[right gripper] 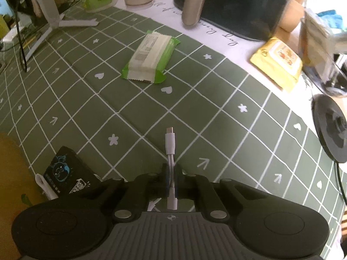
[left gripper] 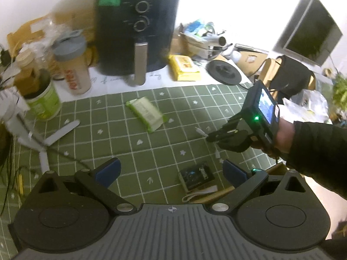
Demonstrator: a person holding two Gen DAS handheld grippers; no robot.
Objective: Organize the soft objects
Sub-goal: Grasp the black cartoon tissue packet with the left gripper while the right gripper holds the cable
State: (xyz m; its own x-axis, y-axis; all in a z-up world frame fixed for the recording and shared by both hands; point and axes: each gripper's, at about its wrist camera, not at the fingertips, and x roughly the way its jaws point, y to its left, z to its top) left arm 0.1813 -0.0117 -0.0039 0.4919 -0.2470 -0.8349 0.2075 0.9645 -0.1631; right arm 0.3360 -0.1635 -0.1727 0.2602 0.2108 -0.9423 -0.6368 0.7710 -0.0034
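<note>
Your right gripper [right gripper: 172, 178] has its jaws pressed together on a short white cable [right gripper: 170, 149]. The doubled cord runs between the pads, one plug sticks out forward past the fingertips over the green checked tablecloth [right gripper: 216, 112], and the other plug hangs back behind the jaws toward the gripper body. In the left wrist view the same gripper [left gripper: 211, 138] sits at the right, held in your hand [left gripper: 282, 138], with the white cable [left gripper: 201, 132] poking out of its tip toward the left.

Your left gripper [left gripper: 171, 171] has its jaws wide apart, with nothing between the blue pads [left gripper: 108, 171]. It hangs over the near part of the cloth.

Near your right gripper, to its left, a small black box [right gripper: 65, 171] lies flat on the cloth with a white strap [right gripper: 44, 185] beside it. Farther off, toward the middle of the cloth, a green and white packet [right gripper: 149, 58] lies flat, well apart from both grippers. At the far edge of the cloth stands a dark air fryer [left gripper: 136, 28], with a yellow packet [left gripper: 184, 67] just to its right and a black round base [left gripper: 223, 71] beyond that. On the far left stand a shaker bottle [left gripper: 73, 62] and a green-labelled tub [left gripper: 44, 101], with a white tripod [left gripper: 41, 138] nearer to you.
</note>
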